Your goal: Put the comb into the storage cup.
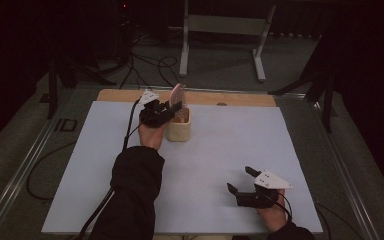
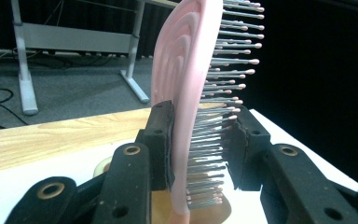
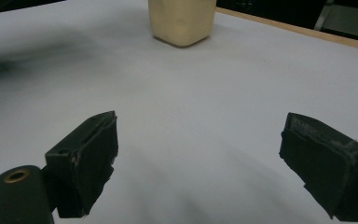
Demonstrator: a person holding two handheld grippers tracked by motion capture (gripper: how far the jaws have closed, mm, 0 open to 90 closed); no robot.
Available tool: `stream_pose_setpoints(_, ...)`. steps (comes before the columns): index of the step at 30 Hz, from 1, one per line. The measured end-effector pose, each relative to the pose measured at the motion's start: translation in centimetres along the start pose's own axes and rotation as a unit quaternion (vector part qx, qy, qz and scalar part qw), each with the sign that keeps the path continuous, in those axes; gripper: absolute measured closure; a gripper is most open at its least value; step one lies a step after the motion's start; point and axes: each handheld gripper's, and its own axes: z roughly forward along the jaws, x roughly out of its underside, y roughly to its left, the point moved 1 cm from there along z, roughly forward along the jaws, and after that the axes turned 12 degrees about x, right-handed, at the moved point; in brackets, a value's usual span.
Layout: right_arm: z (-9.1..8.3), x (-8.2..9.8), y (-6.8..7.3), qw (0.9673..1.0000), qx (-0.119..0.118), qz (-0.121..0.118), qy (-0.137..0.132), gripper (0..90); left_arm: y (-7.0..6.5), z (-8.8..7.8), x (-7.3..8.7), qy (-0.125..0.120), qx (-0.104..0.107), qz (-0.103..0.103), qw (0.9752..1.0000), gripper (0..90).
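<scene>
1. Left tool (image 1: 172,107) is clamped on the pink hairbrush (image 2: 186,93): one pad flat on the smooth back, other pad into the bristles. Squeezing across the head prob. keeps it from twisting.
2. Brush stands upright, bristles to one side, lower end over/inside the cream cup (image 1: 179,127) at the far side of the counter (image 1: 230,150), near the wooden edge (image 1: 245,98). Upright hold suits a narrow cup mouth.
3. Can't tell if the handle touches the cup bottom; the left gripper view hides it behind the pads.
4. Right tool (image 1: 240,181) rests near the front edge w/ jaws wide apart, nothing between them; parked well apart from the cup, so it's clear of the left arm's work.
</scene>
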Motion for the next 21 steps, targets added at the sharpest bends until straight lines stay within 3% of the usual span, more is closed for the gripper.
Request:
stream_pose_setpoints(15,0.0,0.0,0.0,1.0000,0.000,0.000,0.000,11.4,0.4,-0.6,0.0,0.003,-0.005,0.004,1.0000,64.2)
stream_pose_setpoints(21,0.0,0.0,0.0,1.0000,0.001,-0.002,0.001,11.4,1.0,-1.4,0.3,0.000,-0.012,-0.002,0.9999,59.7)
